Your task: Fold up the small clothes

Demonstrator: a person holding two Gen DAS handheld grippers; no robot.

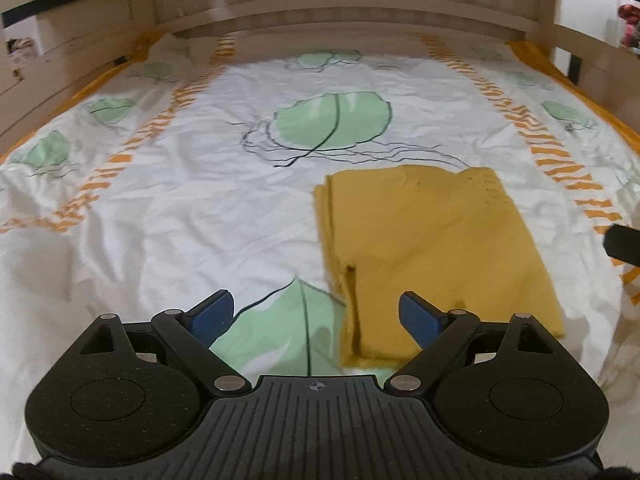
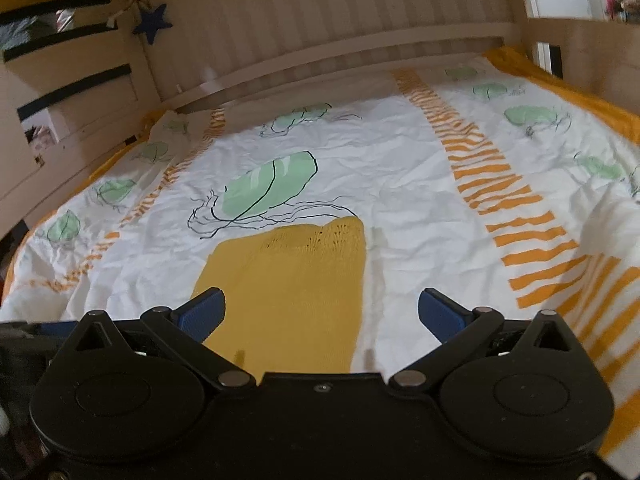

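Note:
A mustard-yellow garment (image 1: 432,240) lies folded into a flat rectangle on the bed. It also shows in the right wrist view (image 2: 292,288). My left gripper (image 1: 316,316) is open and empty, just above the garment's near left corner. My right gripper (image 2: 322,312) is open and empty, hovering over the garment's near right edge. A dark part of the right gripper (image 1: 624,242) shows at the right edge of the left wrist view.
The bed cover (image 1: 180,200) is white with green leaf prints and orange striped bands (image 2: 520,216). A wooden headboard (image 1: 340,20) closes the far side. Wooden rails (image 2: 68,92) run along the left, and a blue star (image 2: 154,22) hangs there.

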